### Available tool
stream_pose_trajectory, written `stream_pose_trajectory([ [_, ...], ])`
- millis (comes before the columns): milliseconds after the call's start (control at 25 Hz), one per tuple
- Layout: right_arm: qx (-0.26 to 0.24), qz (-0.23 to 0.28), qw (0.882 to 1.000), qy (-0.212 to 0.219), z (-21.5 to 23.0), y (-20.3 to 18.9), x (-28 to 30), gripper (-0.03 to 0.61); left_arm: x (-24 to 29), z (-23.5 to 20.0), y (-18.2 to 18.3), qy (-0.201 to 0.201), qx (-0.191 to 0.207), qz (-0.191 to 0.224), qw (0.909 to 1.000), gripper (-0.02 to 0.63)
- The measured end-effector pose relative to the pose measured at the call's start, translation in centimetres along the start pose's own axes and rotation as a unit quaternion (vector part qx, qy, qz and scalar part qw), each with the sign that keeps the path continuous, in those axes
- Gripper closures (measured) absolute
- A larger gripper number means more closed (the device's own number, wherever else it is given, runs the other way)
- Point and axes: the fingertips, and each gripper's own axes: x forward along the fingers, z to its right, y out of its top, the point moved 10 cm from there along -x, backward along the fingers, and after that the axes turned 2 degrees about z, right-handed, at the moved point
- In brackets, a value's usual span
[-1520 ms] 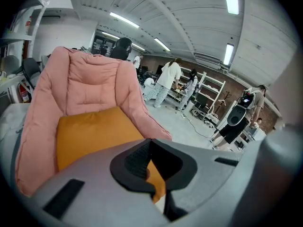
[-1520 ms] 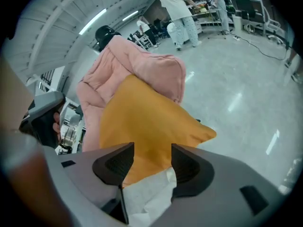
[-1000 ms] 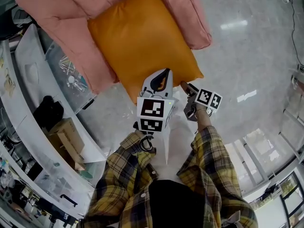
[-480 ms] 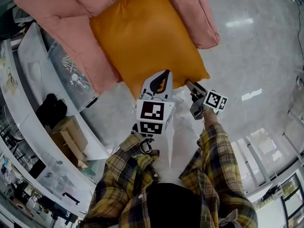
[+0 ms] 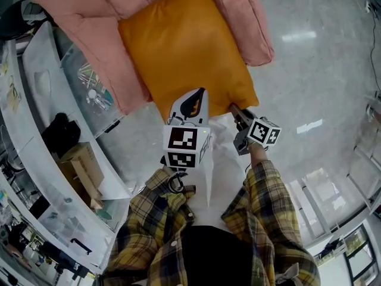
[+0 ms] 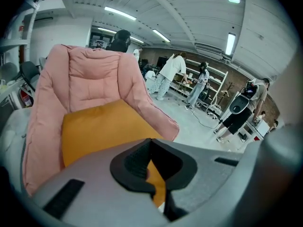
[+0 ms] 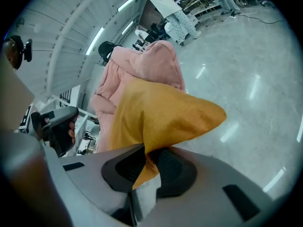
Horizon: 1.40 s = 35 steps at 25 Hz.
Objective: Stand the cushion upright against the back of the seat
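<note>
No lettering or number can be read anywhere; the shelf clutter looks too blurred.

A pink padded armchair is placed on the glossy grey floor, ahead of the left gripper; a flat orange cushion is carried on its seat.

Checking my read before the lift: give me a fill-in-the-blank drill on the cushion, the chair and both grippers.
The orange cushion lies on a ___ padded chair.
The right gripper is clamped on one ___ of the cushion.
The left gripper is shut on the cushion's front edge, the one farthest from the chair's ___.
Missing: pink; corner; back.
The right gripper's jaws have just been closing, with the cushion between them.
</note>
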Motion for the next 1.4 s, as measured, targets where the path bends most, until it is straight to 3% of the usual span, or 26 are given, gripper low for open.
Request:
stream_pose_trajectory([
  [600,-0.018,-0.039,0.998,-0.049,-12.7,4.7,-3.9,0.522,-8.3,-1.9,7.4,0.053,-0.045,0.105,0.992,0.609],
  [840,0.001,-0.039,0.998,-0.055,-17.6,6.9,-4.6,0.522,-11.9,-2.7,10.0,0.059,-0.053,0.144,0.9864,0.611],
  [1040,0.037,-0.024,0.998,-0.035,-20.7,9.4,-4.3,0.522,-14.7,-3.9,11.9,0.065,-0.053,0.174,0.9811,0.609],
  [1400,0.057,-0.001,0.998,-0.003,-26.0,12.8,-2.8,0.52,-18.2,-5.1,14.0,0.054,-0.052,0.213,0.9742,0.609],
])
